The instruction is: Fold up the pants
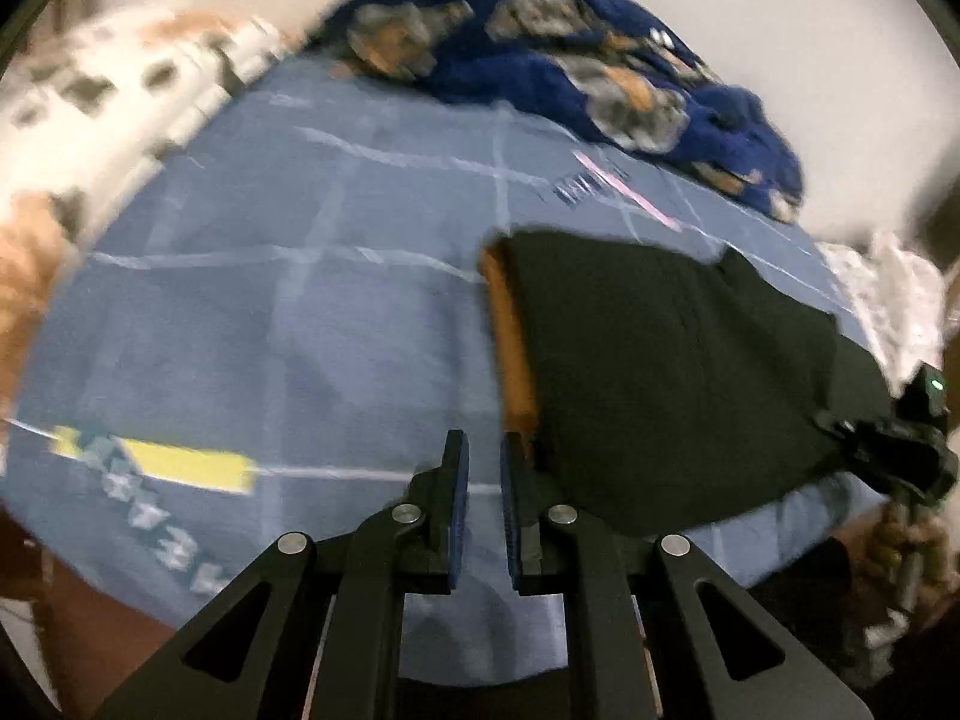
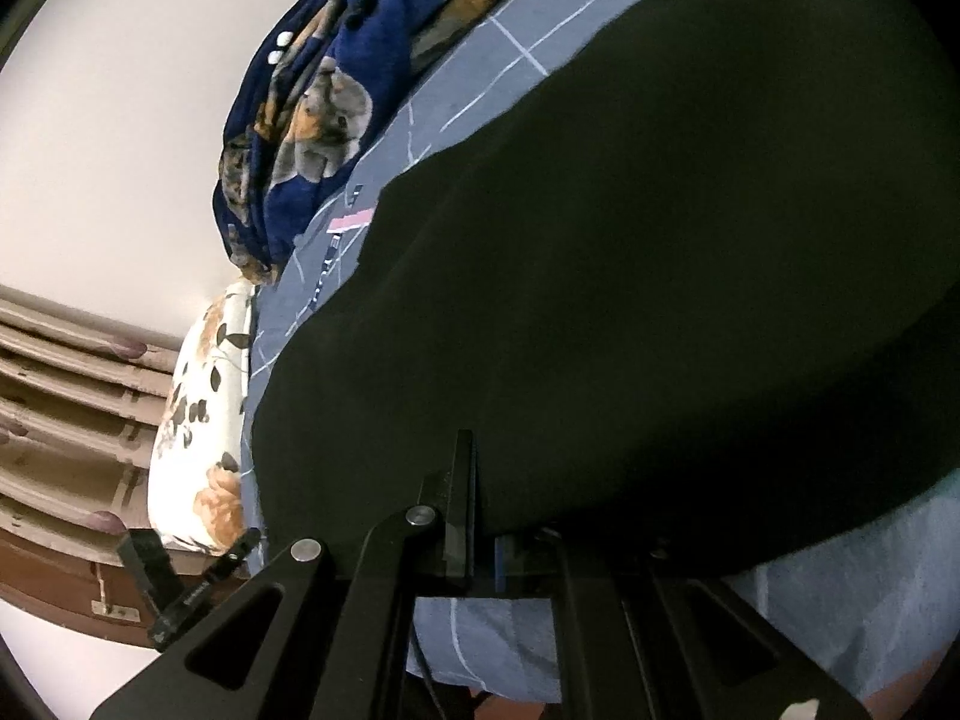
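Observation:
The black pants (image 1: 660,372) lie folded on the blue sheet (image 1: 270,330), with an orange band (image 1: 510,348) along their left edge. My left gripper (image 1: 483,450) hovers at the pants' near left corner, its jaws a narrow gap apart with nothing between them. The other gripper (image 1: 900,450) shows at the pants' right edge. In the right wrist view the pants (image 2: 660,270) fill most of the frame and drape over the right finger. My right gripper (image 2: 480,468) is shut on the pants' near edge.
A dark blue blanket with animal prints (image 1: 570,60) is bunched at the far side of the bed. A white floral pillow (image 2: 204,420) lies at the bed's edge. A brown wooden headboard (image 2: 60,420) stands beyond it.

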`<state>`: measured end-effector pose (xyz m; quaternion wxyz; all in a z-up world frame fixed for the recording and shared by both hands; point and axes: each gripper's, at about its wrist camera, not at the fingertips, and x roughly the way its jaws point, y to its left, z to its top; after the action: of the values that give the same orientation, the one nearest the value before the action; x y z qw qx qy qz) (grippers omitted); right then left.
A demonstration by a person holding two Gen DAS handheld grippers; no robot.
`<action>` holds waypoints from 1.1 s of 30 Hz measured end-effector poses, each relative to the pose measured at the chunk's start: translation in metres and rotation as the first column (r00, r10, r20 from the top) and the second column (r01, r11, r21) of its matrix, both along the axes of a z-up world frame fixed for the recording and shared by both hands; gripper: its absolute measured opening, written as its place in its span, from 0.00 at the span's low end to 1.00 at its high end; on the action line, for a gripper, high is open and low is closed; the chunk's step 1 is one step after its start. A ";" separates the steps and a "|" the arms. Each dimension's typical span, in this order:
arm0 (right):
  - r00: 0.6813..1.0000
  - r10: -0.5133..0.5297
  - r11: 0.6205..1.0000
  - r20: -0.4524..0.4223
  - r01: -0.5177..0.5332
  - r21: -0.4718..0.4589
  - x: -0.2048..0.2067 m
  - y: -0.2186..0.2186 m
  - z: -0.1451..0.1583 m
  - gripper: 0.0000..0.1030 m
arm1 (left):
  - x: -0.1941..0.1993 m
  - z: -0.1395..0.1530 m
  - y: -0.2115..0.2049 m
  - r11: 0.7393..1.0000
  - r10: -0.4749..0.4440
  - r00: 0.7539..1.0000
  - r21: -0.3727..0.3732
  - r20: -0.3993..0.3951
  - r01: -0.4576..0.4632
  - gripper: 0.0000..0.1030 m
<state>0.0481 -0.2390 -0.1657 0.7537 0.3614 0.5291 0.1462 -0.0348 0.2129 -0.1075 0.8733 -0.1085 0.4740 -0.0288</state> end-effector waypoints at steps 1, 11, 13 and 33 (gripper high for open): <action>1.000 -0.002 1.000 -0.002 0.002 -0.002 -0.001 0.000 0.000 0.05 | -0.001 0.010 -0.002 0.999 0.012 0.999 0.035 0.036 -0.013 0.11; 1.000 -0.003 1.000 0.000 0.003 0.001 -0.006 0.000 -0.005 0.05 | 0.036 0.002 -0.132 0.932 -0.358 0.932 0.085 0.048 0.353 0.18; 1.000 -0.004 0.999 0.014 0.003 0.052 -0.006 -0.004 -0.007 0.07 | 0.041 -0.014 -0.145 0.915 -0.400 0.916 0.063 0.023 0.398 0.18; 0.839 -0.539 0.820 0.075 0.502 0.275 0.003 -0.259 -0.016 0.16 | 0.041 -0.043 -0.152 0.938 -0.345 0.939 -0.035 -0.003 0.345 0.18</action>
<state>0.0511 -0.4984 -0.1813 0.7521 0.5701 0.3298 0.0249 0.0063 0.0605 -0.1501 0.8506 -0.0387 0.4891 -0.1890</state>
